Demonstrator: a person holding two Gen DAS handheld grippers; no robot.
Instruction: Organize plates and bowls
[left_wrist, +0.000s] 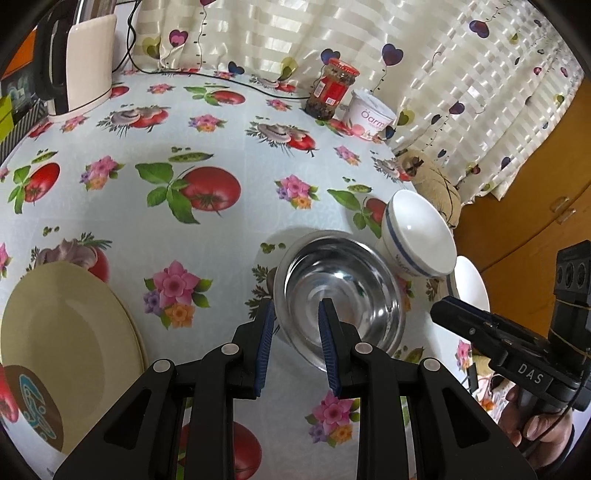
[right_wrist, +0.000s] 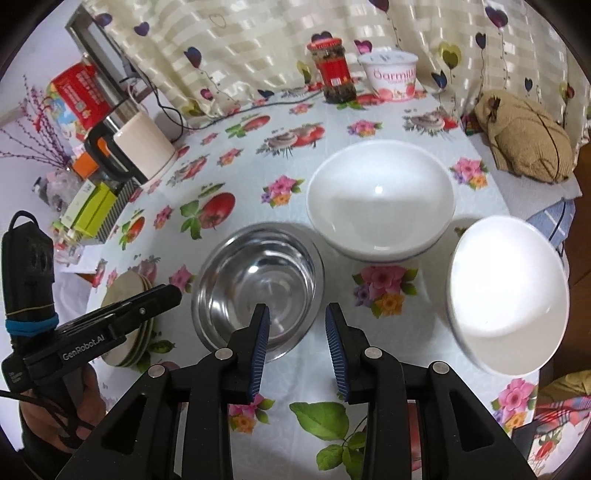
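Blue-padded fingers of the left gripper (left_wrist: 296, 314) stand apart astride the near rim of the round stainless steel bowl (left_wrist: 340, 291), one pad outside and one inside, neither pressing it. The right gripper (right_wrist: 297, 321) is likewise parted and holds nothing, its left finger over that bowl's rim. Behind the steel bowl on the flowered tablecloth (left_wrist: 147, 147) sits a white ceramic bowl with a blue stripe (right_wrist: 380, 210); a second white bowl (right_wrist: 508, 299) lies to its right. Cream plates (left_wrist: 70, 347) are stacked at the left.
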